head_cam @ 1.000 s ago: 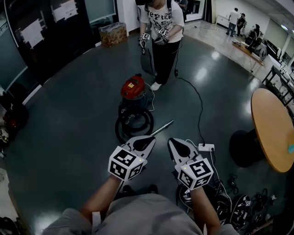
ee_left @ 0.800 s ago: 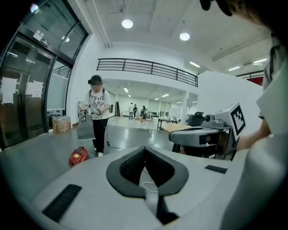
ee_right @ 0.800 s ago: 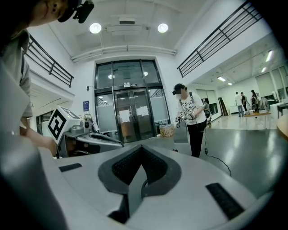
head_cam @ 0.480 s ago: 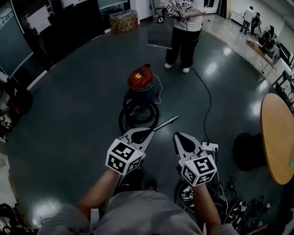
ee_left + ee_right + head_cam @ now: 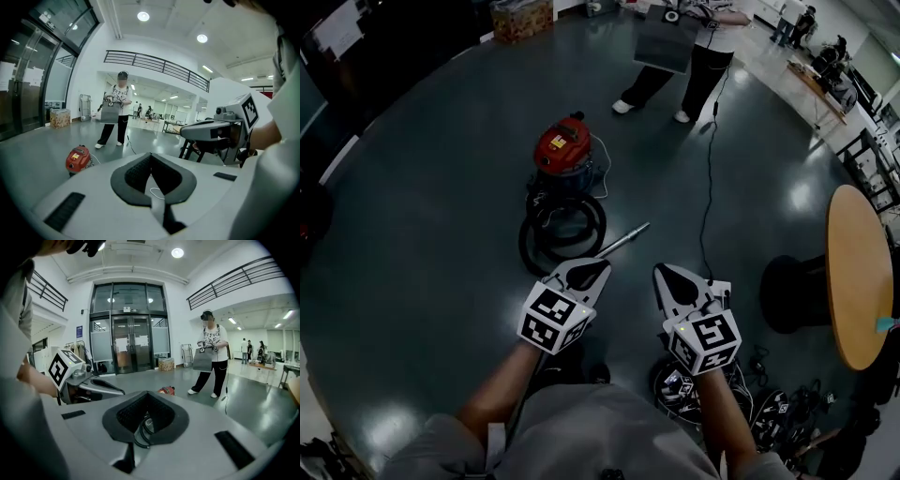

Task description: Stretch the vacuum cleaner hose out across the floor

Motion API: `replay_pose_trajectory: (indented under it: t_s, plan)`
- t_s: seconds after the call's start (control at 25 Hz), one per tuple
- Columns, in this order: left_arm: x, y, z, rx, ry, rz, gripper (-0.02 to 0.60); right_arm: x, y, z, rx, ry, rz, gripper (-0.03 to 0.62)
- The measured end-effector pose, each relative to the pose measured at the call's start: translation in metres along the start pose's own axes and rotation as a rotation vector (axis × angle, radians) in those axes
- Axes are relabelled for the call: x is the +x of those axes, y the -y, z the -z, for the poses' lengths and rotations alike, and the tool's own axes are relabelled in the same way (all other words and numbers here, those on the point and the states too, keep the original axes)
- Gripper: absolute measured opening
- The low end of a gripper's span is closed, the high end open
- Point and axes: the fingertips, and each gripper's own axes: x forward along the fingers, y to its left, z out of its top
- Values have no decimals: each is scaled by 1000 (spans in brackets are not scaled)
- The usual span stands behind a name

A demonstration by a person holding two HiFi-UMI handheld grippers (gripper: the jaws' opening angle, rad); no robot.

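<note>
A red canister vacuum cleaner stands on the dark floor, with its black hose coiled in a ring just in front of it. A metal wand lies on the floor, pointing right from the coil. My left gripper is shut and empty, its tip just short of the coil's near edge. My right gripper is shut and empty beside it, right of the wand. The left gripper view shows the vacuum cleaner low at the left. In the right gripper view, hose loops show through the jaw opening.
A person stands beyond the vacuum holding a grey panel, and a cable trails from them across the floor. At the right is a round wooden table on a black base. Gear and cables lie by my right foot.
Both grippers stay shut and side by side while the view swings. The standing person has stepped to the right and now sits higher in the head view, partly cut off.
</note>
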Motion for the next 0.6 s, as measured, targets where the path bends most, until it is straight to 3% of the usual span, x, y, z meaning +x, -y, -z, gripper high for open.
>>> replay_pose_trajectory:
  t_s: [0.36, 0.6]
  plan:
    - [29, -98, 15, -96, -2, -14, 8, 105, 12, -3, -69, -149, 0, 6]
    - [32, -137, 17, -131, -1, -43, 8, 157, 8, -16, -125, -175, -42, 6]
